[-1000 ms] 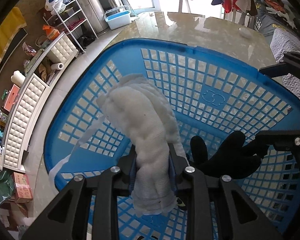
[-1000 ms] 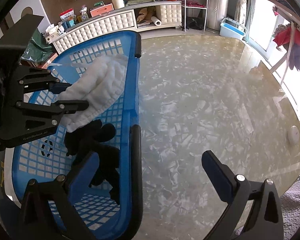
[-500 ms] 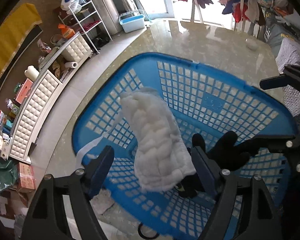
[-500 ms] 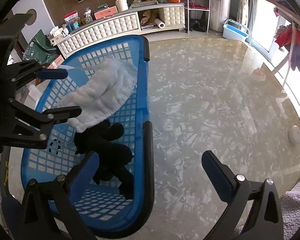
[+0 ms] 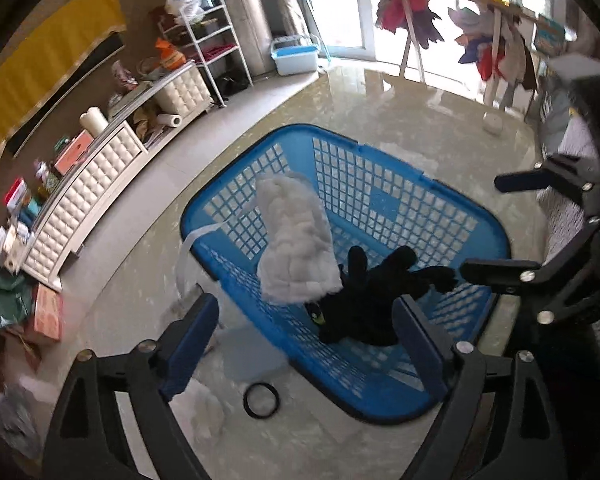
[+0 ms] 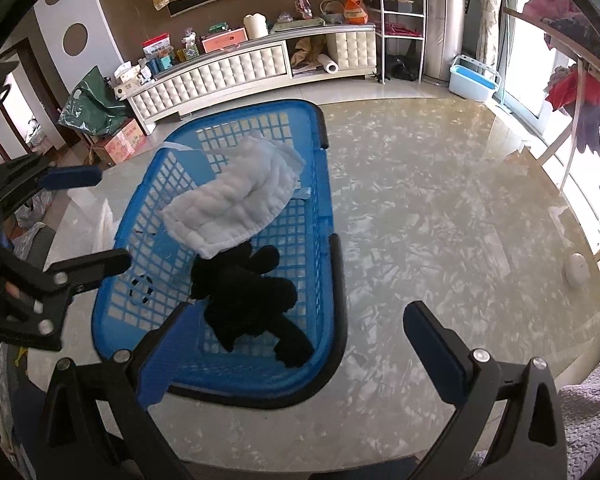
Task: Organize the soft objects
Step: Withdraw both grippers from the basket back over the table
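White padded cloth (image 5: 296, 248) lies inside my blue basket (image 5: 400, 216), draped over the near-left wall with its thin strap (image 5: 188, 240) hanging outside over the rim onto the marble table (image 5: 412, 104). From the left wrist camera I see my left gripper (image 5: 306, 336) above the basket's near corner, its jaws opening with nothing between the pads. A black plush toy (image 5: 376, 296) sits in the basket, touching the cloth's lower edge. A black ring (image 5: 261, 400) rests on the table just outside the near rim. Open tabletop runs beyond the far rim toward the window.

From the right wrist camera, my right gripper (image 6: 296, 348) has its jaws wide apart and empty; its left finger hangs over the basket's (image 6: 324, 216) near end and its right finger over bare table (image 6: 460, 200). The cloth (image 6: 236, 200) spans the basket's middle and overlaps the toy (image 6: 248, 296), which fills the near end. The left gripper (image 6: 88, 216) is at the frame's left, beside the basket's outer edge. Right of the basket the table is bare as far as a small white puck (image 6: 576, 268) near its far edge.
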`<state>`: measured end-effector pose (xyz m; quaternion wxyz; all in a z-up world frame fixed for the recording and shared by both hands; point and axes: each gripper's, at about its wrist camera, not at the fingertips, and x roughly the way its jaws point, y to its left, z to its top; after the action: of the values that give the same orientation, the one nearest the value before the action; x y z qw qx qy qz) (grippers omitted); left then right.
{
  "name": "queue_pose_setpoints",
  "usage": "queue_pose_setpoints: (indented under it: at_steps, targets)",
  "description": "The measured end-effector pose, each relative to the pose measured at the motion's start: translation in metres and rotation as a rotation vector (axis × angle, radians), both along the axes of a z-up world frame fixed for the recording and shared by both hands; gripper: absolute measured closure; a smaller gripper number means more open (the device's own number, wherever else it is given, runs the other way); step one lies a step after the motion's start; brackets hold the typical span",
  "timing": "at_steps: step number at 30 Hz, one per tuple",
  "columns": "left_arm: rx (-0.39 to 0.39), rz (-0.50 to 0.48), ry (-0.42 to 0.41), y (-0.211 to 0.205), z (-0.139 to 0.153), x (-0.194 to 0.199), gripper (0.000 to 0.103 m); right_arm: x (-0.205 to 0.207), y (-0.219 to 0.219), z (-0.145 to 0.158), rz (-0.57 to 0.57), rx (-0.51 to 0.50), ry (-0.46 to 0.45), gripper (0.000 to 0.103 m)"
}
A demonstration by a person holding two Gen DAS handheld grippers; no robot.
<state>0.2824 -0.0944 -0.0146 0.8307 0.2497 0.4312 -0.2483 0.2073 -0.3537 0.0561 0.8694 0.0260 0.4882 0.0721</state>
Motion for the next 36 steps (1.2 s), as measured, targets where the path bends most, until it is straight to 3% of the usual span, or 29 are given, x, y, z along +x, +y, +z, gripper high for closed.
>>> queue_pose_setpoints:
  at_steps: [3, 16, 23, 30, 36]
  targets:
    - [-0.037, 0.032, -0.02, 0.007, 0.009, -0.018, 0.0, -0.007, 0.006, 0.002, 0.004, -0.002, 0.0, 0.0]
    - [-0.106, 0.154, -0.024, 0.057, 0.015, -0.067, 0.0, -0.033, 0.043, 0.016, 0.073, -0.02, -0.017, 0.0]
    - [-0.14, 0.26, -0.027, 0.094, 0.014, -0.091, 0.0, -0.043, 0.084, 0.015, 0.132, -0.036, -0.019, 0.0]
    - [-0.153, 0.32, -0.021, 0.133, 0.002, -0.118, 0.0, -0.056, 0.13, 0.008, 0.227, -0.061, -0.01, 0.0]
    - [-0.166, 0.346, 0.005, 0.159, -0.011, -0.133, 0.0, -0.061, 0.15, -0.001, 0.242, -0.06, 0.006, 0.0]
